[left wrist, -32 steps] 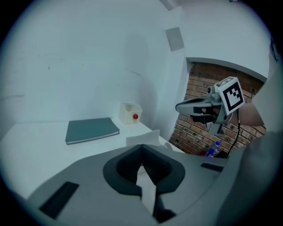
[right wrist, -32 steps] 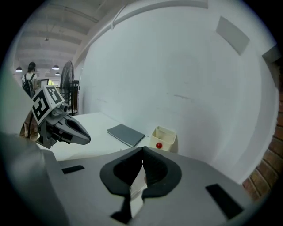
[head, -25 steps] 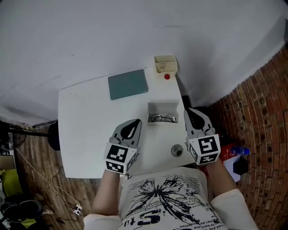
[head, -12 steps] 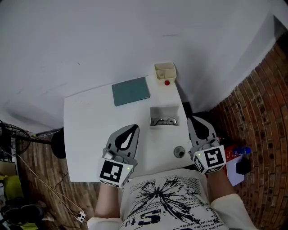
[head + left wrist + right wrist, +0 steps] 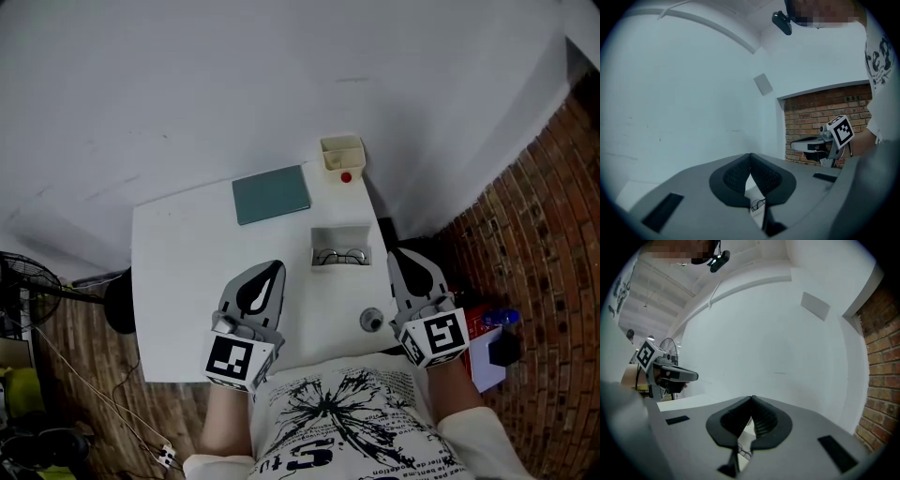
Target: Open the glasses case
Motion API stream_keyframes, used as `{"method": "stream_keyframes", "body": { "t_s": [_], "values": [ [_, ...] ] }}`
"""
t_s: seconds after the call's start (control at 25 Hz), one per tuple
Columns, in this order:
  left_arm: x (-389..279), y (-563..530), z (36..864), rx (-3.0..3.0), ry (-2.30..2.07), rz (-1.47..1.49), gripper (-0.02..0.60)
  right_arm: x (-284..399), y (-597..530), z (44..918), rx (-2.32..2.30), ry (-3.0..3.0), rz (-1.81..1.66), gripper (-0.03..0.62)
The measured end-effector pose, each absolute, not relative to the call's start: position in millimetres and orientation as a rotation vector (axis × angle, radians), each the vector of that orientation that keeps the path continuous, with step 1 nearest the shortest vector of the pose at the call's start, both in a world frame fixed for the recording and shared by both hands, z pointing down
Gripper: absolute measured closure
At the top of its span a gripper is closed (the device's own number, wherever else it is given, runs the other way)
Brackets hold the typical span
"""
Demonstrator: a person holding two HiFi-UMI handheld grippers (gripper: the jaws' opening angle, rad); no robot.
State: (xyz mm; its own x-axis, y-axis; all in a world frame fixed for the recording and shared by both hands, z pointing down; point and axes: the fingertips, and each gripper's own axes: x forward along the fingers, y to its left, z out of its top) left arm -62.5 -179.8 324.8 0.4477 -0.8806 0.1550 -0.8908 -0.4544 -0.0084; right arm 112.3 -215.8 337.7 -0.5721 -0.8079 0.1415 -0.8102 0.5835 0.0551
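Note:
A white glasses case (image 5: 341,246) stands open on the white table (image 5: 178,272), right of centre, with a pair of dark-rimmed glasses (image 5: 339,254) lying inside. My left gripper (image 5: 272,268) hovers over the table's near half, left of the case, shut and empty. Off the table's right edge, beside the case, my right gripper (image 5: 398,253) is also shut and holds nothing. In the left gripper view the pads (image 5: 740,172) meet, and the glasses (image 5: 758,204) show below them. The right gripper view has the pads (image 5: 761,418) together too, over the glasses (image 5: 743,452).
A flat teal-grey rectangle (image 5: 271,194) lies at the table's far side. A cream open box (image 5: 342,153) and a small red thing (image 5: 346,177) sit at the far right corner. A small round grey object (image 5: 371,321) rests near the front right edge. Brick floor lies to the right.
Both grippers have lifted and drawn back toward the person, staying shut. In the last half second they have hardly moved. The case and glasses have stayed put.

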Motion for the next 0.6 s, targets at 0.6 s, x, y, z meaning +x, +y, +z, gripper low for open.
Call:
{"method": "stream_keyframes", "body": {
  "t_s": [0.6],
  "values": [
    [-53,-191,329,2.576,-1.604,0.222,0.568,105,-221,343,1.301,-2.680,0.002,0.583]
  ]
}}
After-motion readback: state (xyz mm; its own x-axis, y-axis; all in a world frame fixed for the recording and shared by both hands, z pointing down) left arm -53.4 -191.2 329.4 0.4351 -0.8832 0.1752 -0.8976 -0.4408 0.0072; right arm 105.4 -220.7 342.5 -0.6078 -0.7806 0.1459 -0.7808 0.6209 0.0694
